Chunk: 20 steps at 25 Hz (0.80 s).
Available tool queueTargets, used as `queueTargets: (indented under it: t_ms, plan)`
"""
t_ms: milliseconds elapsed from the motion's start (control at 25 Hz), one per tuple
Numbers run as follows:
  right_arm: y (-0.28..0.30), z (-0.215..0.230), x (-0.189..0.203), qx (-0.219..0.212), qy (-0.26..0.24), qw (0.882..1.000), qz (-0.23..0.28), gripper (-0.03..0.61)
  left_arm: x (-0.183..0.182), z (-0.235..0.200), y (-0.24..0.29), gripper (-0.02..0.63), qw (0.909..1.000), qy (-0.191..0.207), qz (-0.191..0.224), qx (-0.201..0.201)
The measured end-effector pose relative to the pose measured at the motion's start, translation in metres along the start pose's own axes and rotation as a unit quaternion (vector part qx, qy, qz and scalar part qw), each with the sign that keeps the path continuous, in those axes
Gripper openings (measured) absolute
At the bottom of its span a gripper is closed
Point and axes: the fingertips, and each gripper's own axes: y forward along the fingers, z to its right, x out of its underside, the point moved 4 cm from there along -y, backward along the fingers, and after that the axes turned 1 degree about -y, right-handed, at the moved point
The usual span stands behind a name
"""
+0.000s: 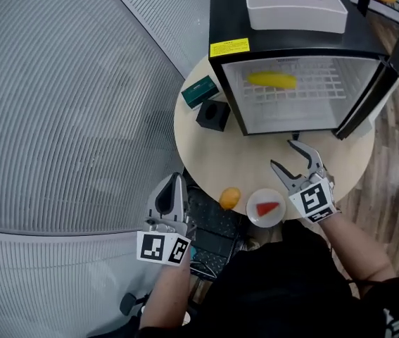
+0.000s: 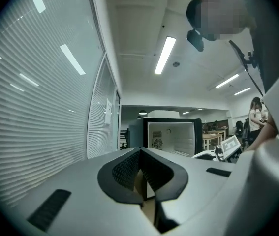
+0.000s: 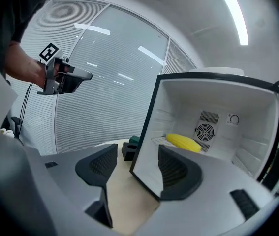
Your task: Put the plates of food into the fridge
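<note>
A small white plate (image 1: 265,208) with a red wedge of food sits at the near edge of the round table (image 1: 192,136). An orange fruit (image 1: 230,198) lies just left of it. The black mini fridge (image 1: 298,62) stands at the back with its door (image 1: 378,83) swung open, and a yellow food item (image 1: 272,80) lies on its wire shelf. My right gripper (image 1: 283,155) hovers open and empty just beyond the plate, pointing into the fridge (image 3: 213,127). My left gripper (image 1: 174,183) is shut on nothing, off the table's left edge.
A green box (image 1: 200,91) and a black cube (image 1: 213,115) stand on the table left of the fridge. A white container (image 1: 296,7) rests on the fridge top. A ribbed glass wall (image 1: 58,104) runs along the left. Wooden floor shows at right.
</note>
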Motion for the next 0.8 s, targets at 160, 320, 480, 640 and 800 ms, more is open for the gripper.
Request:
queueTargets:
  t_ms: [160, 320, 480, 640, 800]
  plan:
    - [-0.022, -0.023, 0.006, 0.023, 0.023, 0.999, -0.017, 0.273, -0.001, 0.009, -0.011, 0.006, 0.9988, 0.031, 0.003, 0.038]
    - [-0.043, -0.047, 0.023, 0.039, 0.088, 0.995, -0.038, 0.273, 0.001, 0.013, -0.021, 0.006, 0.9973, 0.027, 0.006, 0.068]
    - [-0.064, -0.074, 0.052, 0.056, 0.158, 0.984, -0.063, 0.273, 0.009, 0.018, -0.034, 0.006, 0.9957, 0.020, -0.001, 0.090]
    - [-0.081, -0.101, 0.087, 0.074, 0.222, 0.968, -0.092, 0.273, 0.018, 0.019, -0.050, 0.006, 0.9947, 0.014, -0.009, 0.102]
    - [-0.096, -0.128, 0.115, 0.089, 0.263, 0.954, -0.111, 0.273, 0.027, 0.020, -0.068, 0.006, 0.9944, 0.016, -0.007, 0.104]
